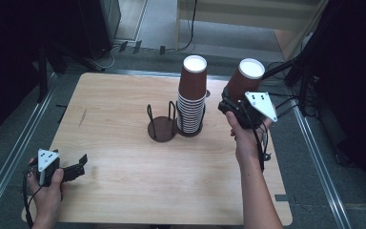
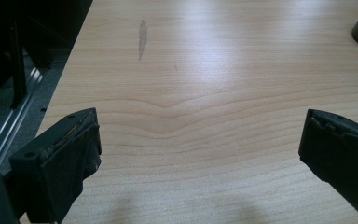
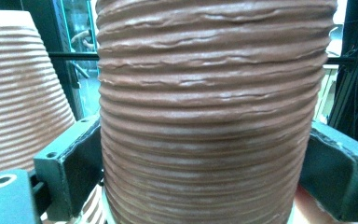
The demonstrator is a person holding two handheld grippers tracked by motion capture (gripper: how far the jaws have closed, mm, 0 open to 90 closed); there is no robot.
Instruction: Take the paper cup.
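Cup, brown ribbed paper — upside-down, white base

Left gripper is held low at about 7 o'clock of the high view, jaws spread wide with nothing between them, pointed toward 2 o'clock. Right gripper is raised at about 2 o'clock on an extended forearm, jaws clamped against both sides of a load, tilted toward 1 o'clock.
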